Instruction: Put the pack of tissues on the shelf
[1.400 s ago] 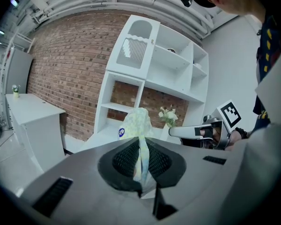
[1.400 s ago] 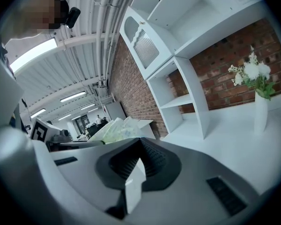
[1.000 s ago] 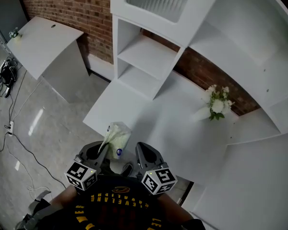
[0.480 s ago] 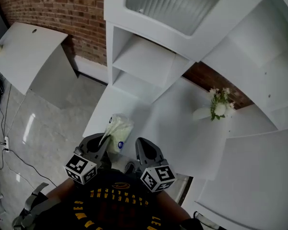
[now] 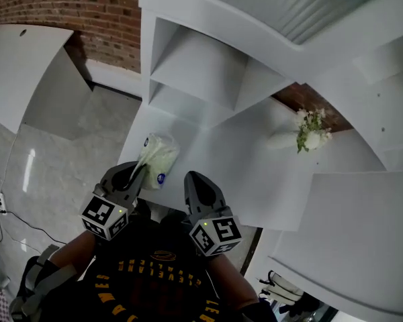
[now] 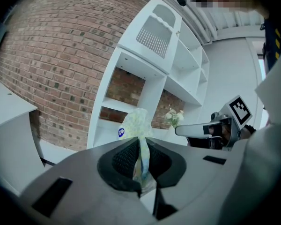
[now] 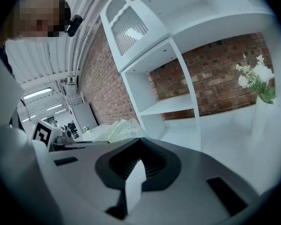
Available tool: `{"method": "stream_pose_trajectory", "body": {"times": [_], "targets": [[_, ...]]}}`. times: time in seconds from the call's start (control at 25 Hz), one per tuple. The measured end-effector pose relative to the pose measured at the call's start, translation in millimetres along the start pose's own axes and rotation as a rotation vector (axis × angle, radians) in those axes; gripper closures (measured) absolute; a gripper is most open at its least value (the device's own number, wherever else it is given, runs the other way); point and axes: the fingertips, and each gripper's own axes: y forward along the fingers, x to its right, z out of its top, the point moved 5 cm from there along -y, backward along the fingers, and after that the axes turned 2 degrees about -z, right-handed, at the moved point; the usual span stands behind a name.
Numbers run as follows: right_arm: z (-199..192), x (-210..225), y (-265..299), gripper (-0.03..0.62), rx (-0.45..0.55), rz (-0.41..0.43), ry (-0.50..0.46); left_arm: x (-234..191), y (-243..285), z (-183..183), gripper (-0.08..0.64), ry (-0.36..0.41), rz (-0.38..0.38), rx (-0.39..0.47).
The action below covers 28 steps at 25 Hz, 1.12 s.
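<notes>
My left gripper is shut on one end of a pale green, crinkly pack of tissues with a small blue round label. In the left gripper view the pack rises from between the dark pads of that gripper. It hangs above the near left corner of the white counter, below the white shelf unit with open compartments. Beside it on the right, my right gripper is shut with nothing in it. The right gripper view has the pack at its left.
A white vase of flowers stands on the counter at the right, against the brick wall. A slanted white panel stands at the far left over the glossy floor. More white shelves fill the right side.
Both grippers have moved forward toward the shelf unit, the left one carrying the pack. The pack now hangs over the counter's corner instead of short of it. The shelf fills more of the view.
</notes>
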Motion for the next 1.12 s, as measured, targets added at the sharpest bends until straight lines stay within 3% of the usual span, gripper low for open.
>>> {"method": "stream_pose_trajectory", "body": {"times": [0.4, 1.12], "targets": [[3.9, 26.3, 49.9, 0.584, -0.059, 0.006, -0.051, -28.9, 49.8, 6.5, 0.541, -0.003, 0.052, 0.052], [-7.2, 84.7, 128.4, 0.586, -0.154, -0.034, -0.113, -72.2, 155.0, -18.1, 0.541, -0.002, 0.153, 0.032]]}}
